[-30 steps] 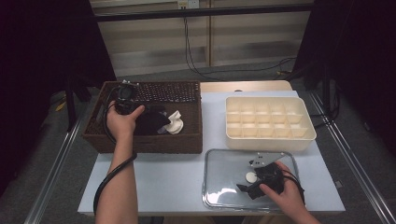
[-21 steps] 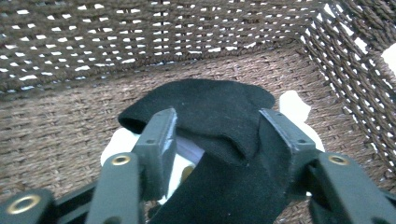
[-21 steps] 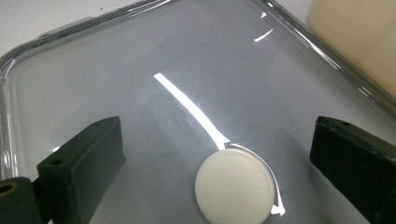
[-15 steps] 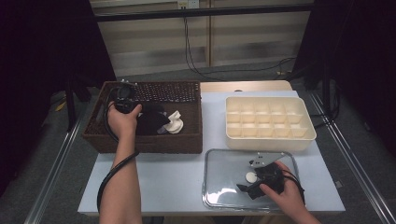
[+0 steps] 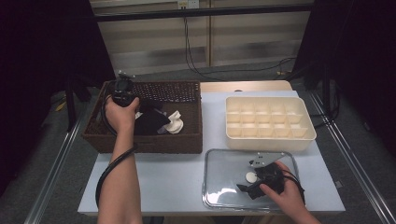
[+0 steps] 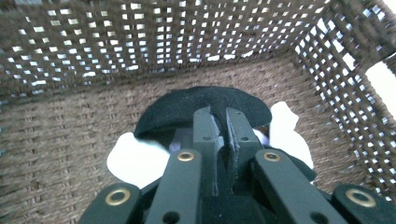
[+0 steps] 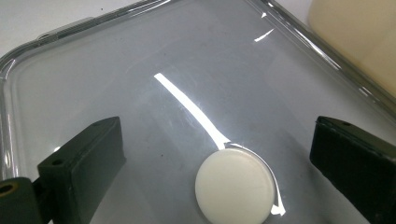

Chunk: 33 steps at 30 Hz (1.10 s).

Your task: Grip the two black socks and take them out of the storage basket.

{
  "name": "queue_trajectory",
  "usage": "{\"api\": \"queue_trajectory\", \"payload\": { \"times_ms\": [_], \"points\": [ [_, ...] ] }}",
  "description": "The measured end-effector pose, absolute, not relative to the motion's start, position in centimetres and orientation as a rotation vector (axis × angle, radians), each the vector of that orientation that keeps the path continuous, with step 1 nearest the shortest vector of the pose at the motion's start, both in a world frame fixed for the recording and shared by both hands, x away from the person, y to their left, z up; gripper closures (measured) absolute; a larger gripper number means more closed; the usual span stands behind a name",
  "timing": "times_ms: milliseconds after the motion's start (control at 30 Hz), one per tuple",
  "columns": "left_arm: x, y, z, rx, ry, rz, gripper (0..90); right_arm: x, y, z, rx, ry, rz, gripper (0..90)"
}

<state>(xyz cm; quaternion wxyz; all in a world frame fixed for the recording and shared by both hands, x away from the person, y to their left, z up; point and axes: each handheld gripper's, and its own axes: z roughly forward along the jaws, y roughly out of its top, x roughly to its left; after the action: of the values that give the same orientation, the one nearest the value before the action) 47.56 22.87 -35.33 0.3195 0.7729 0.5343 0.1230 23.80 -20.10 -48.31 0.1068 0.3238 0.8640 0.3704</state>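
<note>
A brown wicker basket [image 5: 144,142] at the left holds a black cloth [image 5: 150,122] and white cloths [image 5: 175,122]. My left gripper [image 6: 218,116] reaches into it from the left. Its jaws have just been closing and now pinch a fold of the black cloth [image 6: 205,100], with white cloth [image 6: 133,158] under it. At the front right lies a clear lid [image 5: 224,163] with a white round knob [image 5: 251,177]. My right gripper [image 5: 247,189] rests over it. In the right gripper view the gripper [image 7: 217,133] stands open, jaws on either side of the knob [image 7: 233,186], not touching it.
A cream tray of several empty compartments [image 5: 268,122] sits behind the lid on the white table [image 5: 163,177]. The basket's woven walls [image 6: 140,42] rise close around the left gripper. Cables trail from both grippers.
The left hand has shifted slightly inside the basket by the black cloth. The right hand and the lid have not moved.
</note>
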Motion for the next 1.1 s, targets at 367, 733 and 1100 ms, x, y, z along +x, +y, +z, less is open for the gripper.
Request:
{"api": "queue_trajectory", "payload": {
  "times_ms": [367, 733, 1100],
  "points": [
    [47.8, 22.9, -32.4, 1.995, 1.4, 0.313, 84.8, 23.8, -20.1, -48.3, 0.953, 2.542, 1.094, 2.5],
    [47.2, 22.2, -28.9, 2.015, 1.363, 0.31, 84.8, 23.8, -20.2, -48.3, 0.951, 2.549, 1.092, 2.5],
    [45.9, 22.4, -26.2, 2.015, 1.351, 0.264, 84.9, 23.8, -20.2, -48.3, 0.951, 2.549, 1.091, 2.4]
  ]
}}
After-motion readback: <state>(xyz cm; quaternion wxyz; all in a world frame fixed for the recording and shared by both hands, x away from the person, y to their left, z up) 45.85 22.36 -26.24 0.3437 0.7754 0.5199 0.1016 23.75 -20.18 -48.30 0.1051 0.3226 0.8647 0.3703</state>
